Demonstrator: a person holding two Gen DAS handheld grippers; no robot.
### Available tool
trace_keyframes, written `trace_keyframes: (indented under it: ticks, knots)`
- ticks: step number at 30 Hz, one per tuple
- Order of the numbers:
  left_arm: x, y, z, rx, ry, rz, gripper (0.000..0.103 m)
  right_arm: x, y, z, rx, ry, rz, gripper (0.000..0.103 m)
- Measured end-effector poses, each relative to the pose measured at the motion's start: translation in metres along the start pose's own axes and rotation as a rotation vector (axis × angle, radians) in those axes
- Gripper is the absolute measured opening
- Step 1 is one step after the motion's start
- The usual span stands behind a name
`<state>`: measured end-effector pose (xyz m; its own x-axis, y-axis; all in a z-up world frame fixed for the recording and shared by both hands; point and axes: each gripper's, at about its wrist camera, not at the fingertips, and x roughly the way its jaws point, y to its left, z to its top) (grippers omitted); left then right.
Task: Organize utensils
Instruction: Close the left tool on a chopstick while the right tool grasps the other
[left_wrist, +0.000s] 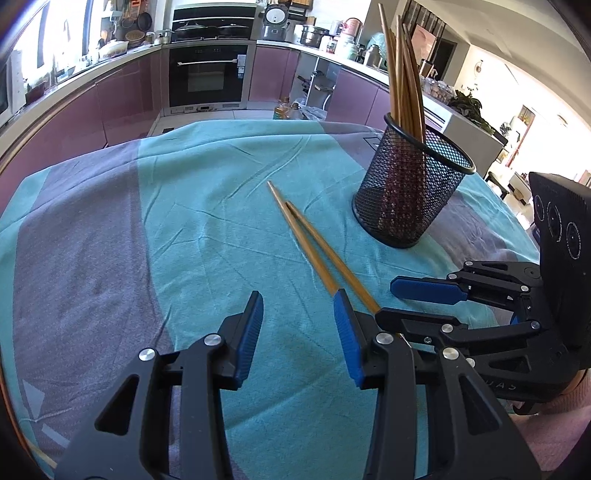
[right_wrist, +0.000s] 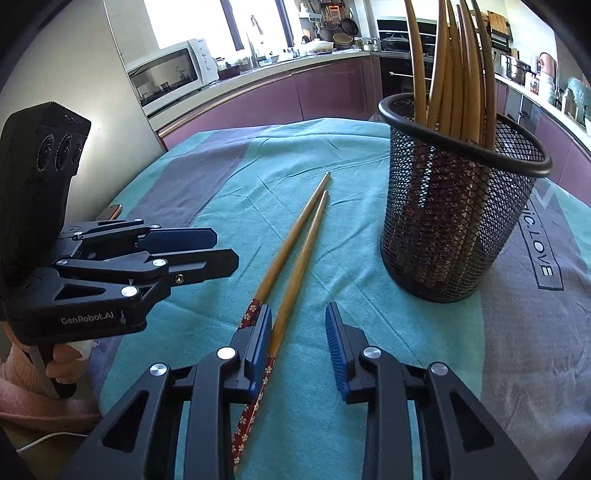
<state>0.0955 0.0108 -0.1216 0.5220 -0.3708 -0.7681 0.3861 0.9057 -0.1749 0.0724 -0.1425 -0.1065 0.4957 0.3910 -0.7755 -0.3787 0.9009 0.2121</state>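
Worktop cloth (left_wrist: 92, 258) lies bare from 9 to 12 o'clock. Obstacles: mesh cup (left_wrist: 410, 188) with upright chopsticks at 1 o'clock, two loose chopsticks (left_wrist: 314, 243) at centre, right gripper (left_wrist: 384, 301) at 3 o'clock.

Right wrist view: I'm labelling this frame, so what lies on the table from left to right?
Left gripper → pair of loose chopsticks on the teal cloth → black mesh holder full of chopsticks.
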Motion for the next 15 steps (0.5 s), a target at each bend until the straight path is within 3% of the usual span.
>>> trace_keyframes:
  ticks: [15]
  knots:
    - [0.025, -0.022, 0.005, 0.056, 0.042, 0.012, 0.038, 0.000, -0.010, 0.000, 0.039, -0.009, 0.006, 0.021]
